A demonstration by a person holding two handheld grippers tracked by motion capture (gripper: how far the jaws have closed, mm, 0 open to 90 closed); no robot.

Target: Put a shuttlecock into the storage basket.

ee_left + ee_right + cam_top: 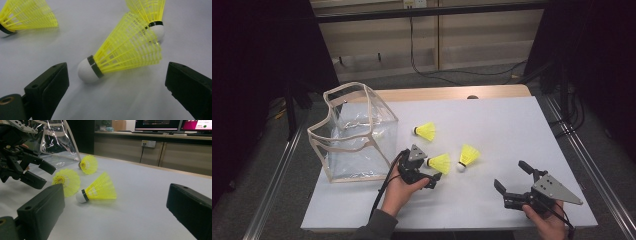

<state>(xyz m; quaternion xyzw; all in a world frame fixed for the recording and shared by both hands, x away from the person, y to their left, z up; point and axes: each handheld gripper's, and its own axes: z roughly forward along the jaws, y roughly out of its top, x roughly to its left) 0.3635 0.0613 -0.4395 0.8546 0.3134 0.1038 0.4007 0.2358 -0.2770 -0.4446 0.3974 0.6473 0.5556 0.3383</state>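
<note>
High view: the left gripper has its jaws spread around the near shuttlecock, lying on the white table beside a clear bag; two further shuttlecocks lie close by. The right gripper sits well apart, jaws spread, holding nothing. Left gripper view: the yellow ribbed skirt, black band and white cork tip show between the jaws, untouched. Right gripper view: monitors at the back, their writing unreadable.
</note>
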